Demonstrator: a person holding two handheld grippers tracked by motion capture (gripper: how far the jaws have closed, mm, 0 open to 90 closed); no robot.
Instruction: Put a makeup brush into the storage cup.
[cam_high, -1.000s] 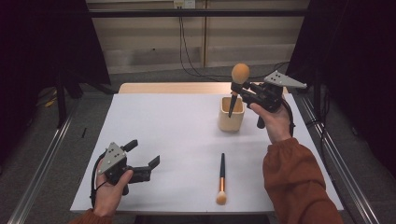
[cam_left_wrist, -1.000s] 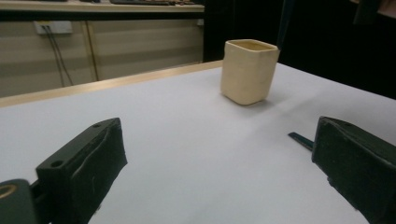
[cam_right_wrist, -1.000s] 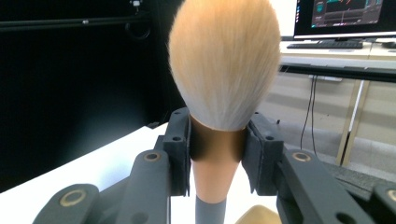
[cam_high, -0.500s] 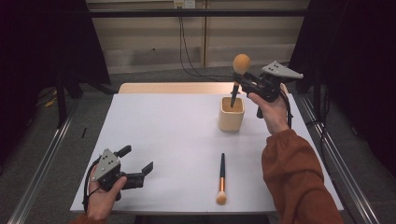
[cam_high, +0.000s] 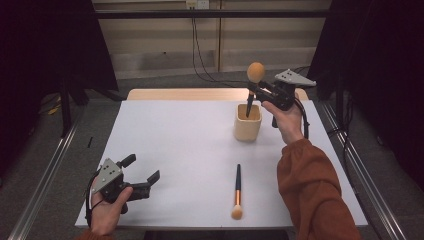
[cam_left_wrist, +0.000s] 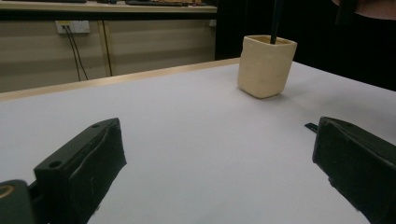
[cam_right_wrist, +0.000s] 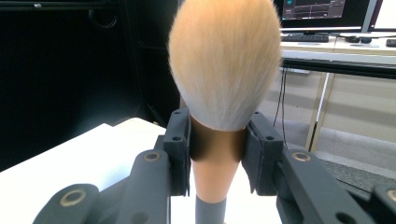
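My right gripper (cam_high: 254, 90) is shut on a large makeup brush (cam_high: 255, 75) with an orange-tan bristle head, held upright. Its dark handle tip dips into the cream square cup (cam_high: 248, 122) at the table's back right. In the right gripper view the pads (cam_right_wrist: 180, 144) clamp the brush's (cam_right_wrist: 219, 74) copper ferrule from both sides. A second, thinner brush (cam_high: 237, 192) lies flat near the front edge, bristles toward me. My left gripper (cam_high: 142, 175) rests open at the front left corner. In the left gripper view its jaws stand wide apart, with the cup (cam_left_wrist: 265, 65) far ahead.
The white table (cam_high: 175, 145) has a wooden strip along its far edge. Dark curtains hang on both sides, and cables run down the back wall. A monitor and keyboard sit on a desk in the right gripper view.
The right gripper has carried the big brush left and down, so its handle now enters the cup. The left hand has drawn back toward the front left corner.
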